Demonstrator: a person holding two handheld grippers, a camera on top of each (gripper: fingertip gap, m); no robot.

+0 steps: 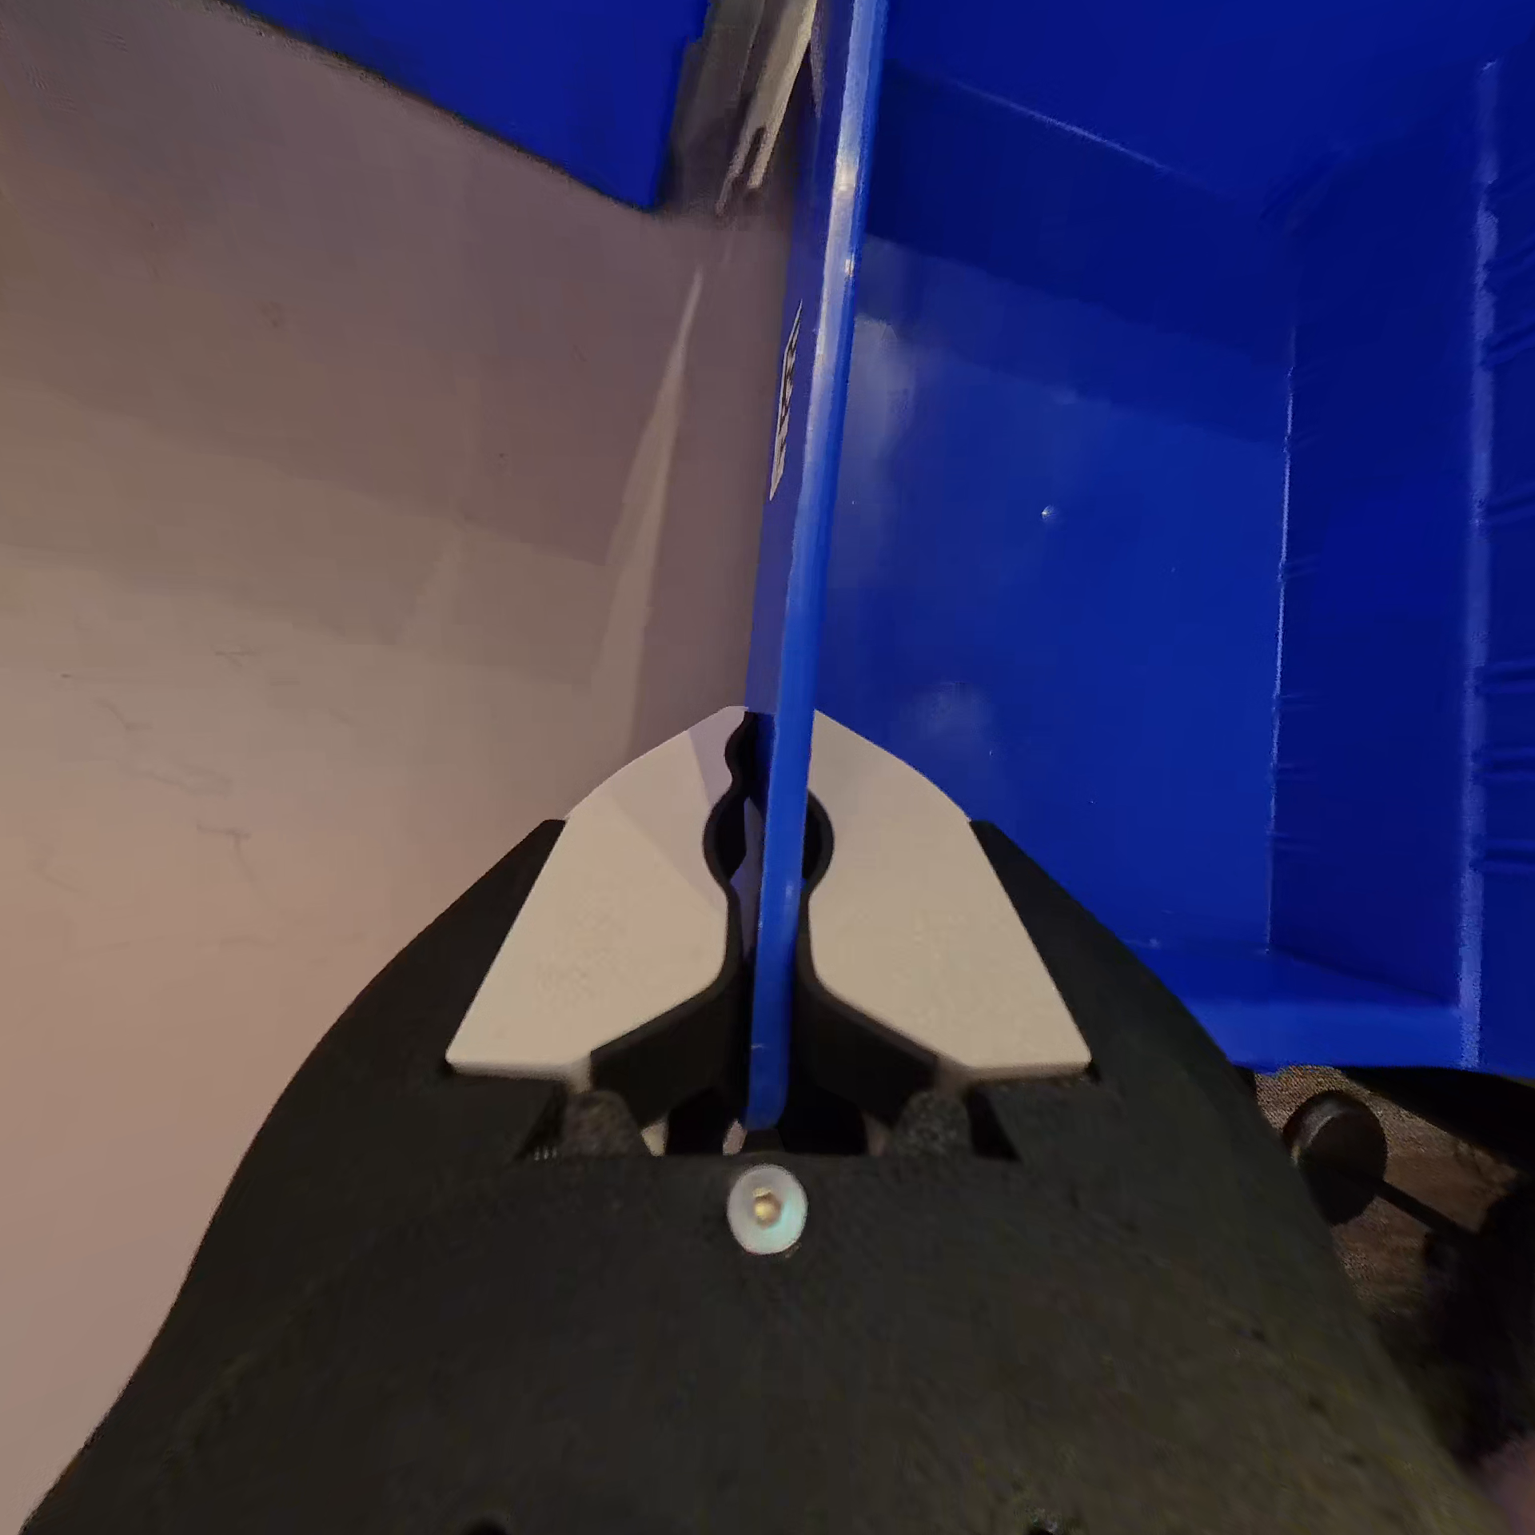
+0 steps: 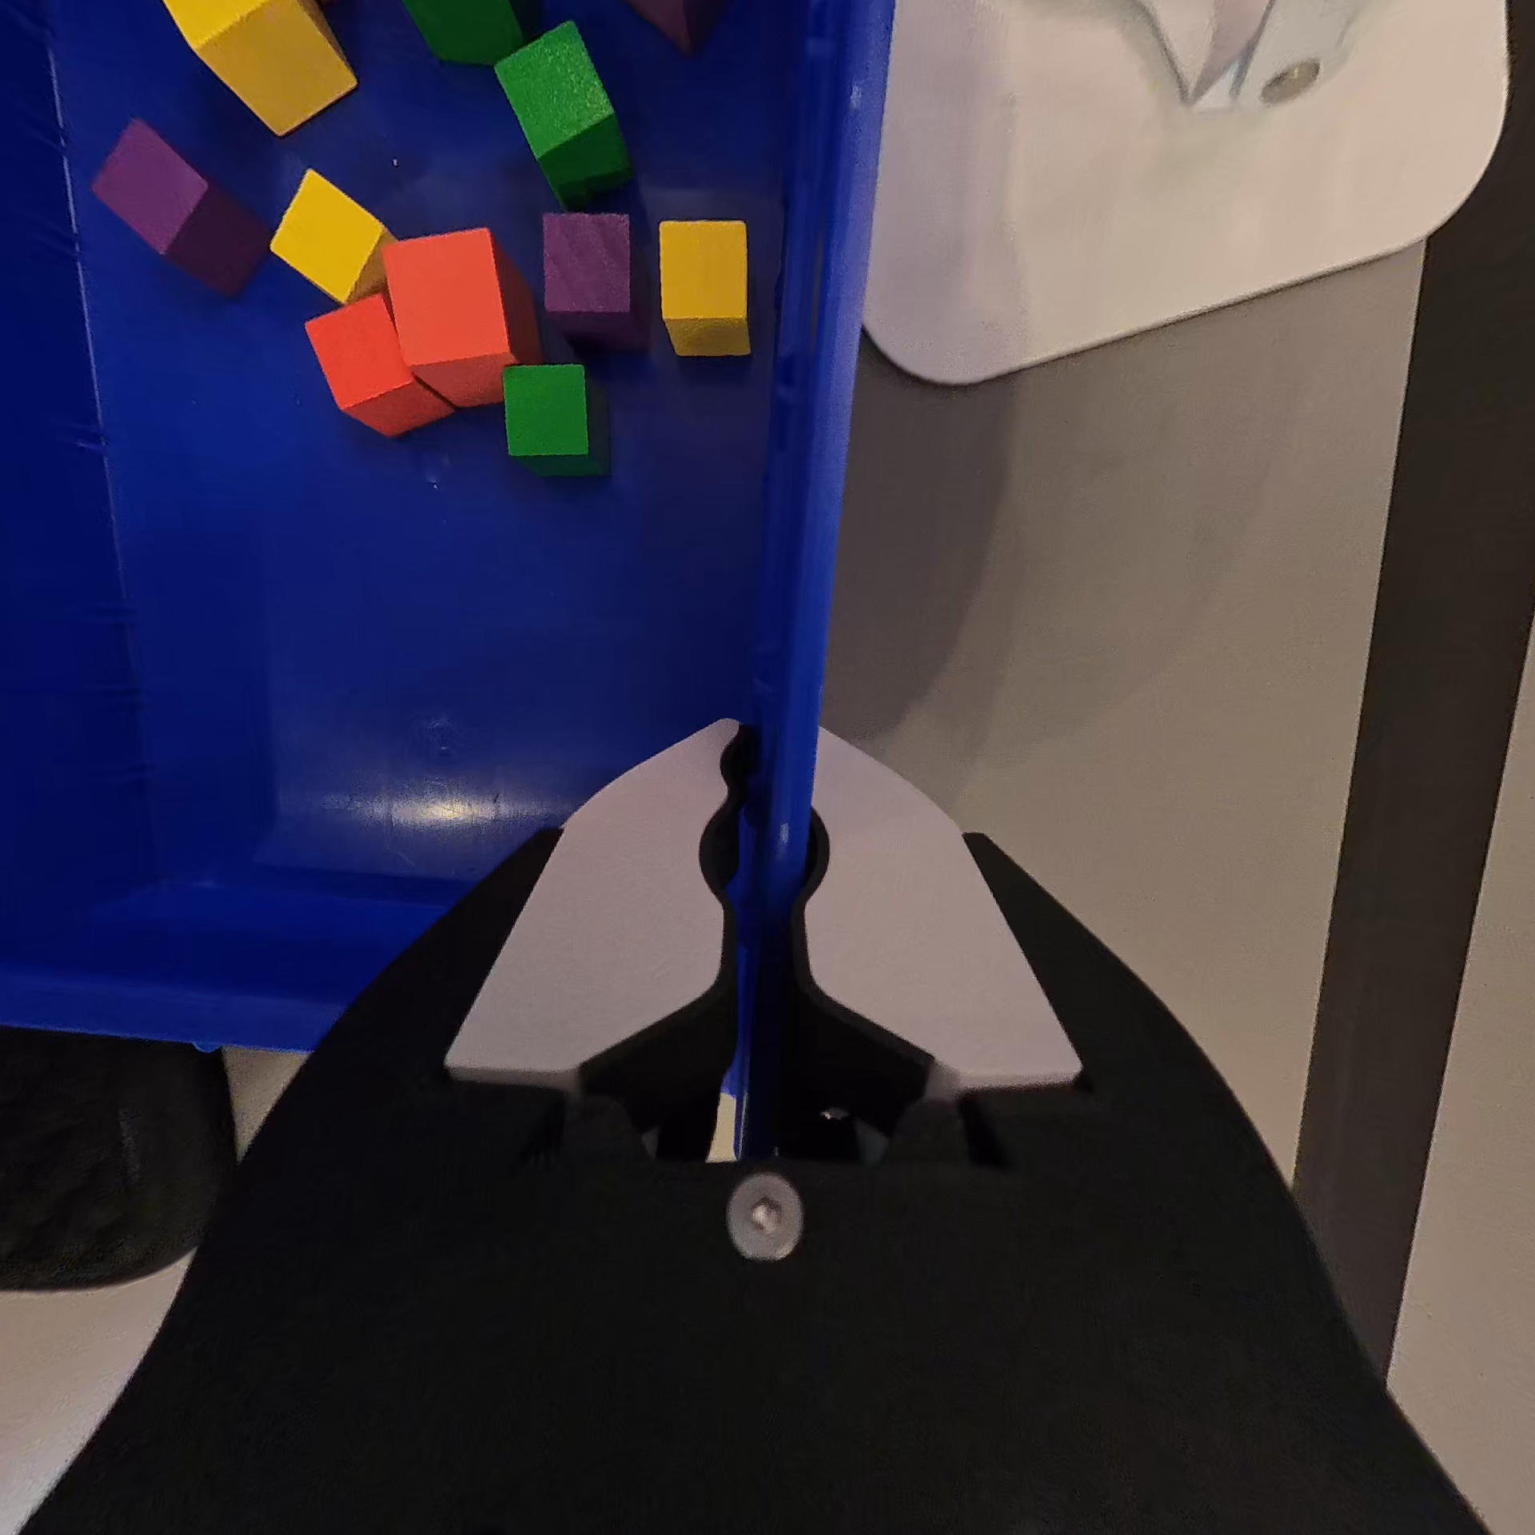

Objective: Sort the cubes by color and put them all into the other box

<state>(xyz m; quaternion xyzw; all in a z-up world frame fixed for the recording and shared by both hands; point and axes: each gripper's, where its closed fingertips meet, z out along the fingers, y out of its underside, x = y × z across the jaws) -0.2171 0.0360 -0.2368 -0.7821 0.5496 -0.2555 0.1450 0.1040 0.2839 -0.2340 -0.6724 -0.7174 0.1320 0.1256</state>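
The blue box (image 2: 415, 664) is showing smooth, glossy plastic. Inside the box, the cubes (image 2: 465, 307) are looking like matt painted wood.

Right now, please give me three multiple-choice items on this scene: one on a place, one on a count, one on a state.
1. Where do the cubes lie?
A. on the table
B. inside the blue box
C. between the right gripper's fingers

2. How many orange-red cubes show?
A. two
B. five
C. none

3. How does the left gripper stand?
A. wide open
B. closed on a cube
C. closed on a blue box wall

Answers:
1 B, the cubes rest on the blue box floor.
2 A, two touch side by side.
3 C, the left gripper clamps the blue box wall.
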